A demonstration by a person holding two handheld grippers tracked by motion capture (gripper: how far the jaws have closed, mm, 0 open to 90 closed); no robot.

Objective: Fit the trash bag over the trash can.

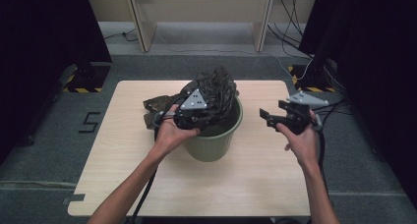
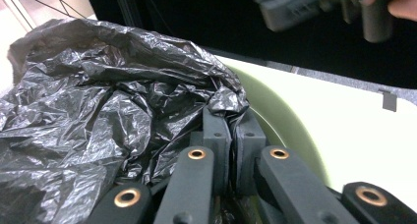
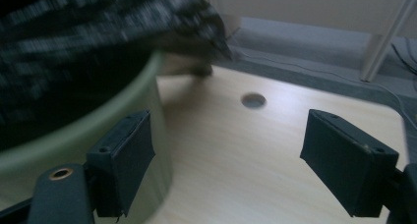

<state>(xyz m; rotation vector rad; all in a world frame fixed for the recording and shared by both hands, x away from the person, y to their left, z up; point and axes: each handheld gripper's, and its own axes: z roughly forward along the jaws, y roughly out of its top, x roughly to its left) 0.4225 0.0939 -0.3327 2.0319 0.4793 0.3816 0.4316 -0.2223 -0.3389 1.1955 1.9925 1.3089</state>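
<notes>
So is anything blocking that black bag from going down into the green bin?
Nothing visible. The left gripper pinches the black bag right at the green bin's mouth, and the right gripper is open off to the side.

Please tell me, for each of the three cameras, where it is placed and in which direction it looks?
High view: above the person's side, facing forward and down on the light wooden table; both forearms, left gripper, right gripper.
Left gripper view: rides the left gripper, shut on the crumpled black plastic bag.
Right gripper view: rides the open right gripper, facing across the tabletop.
Shared: all three show the pale green round plastic bin and the bag.
</notes>
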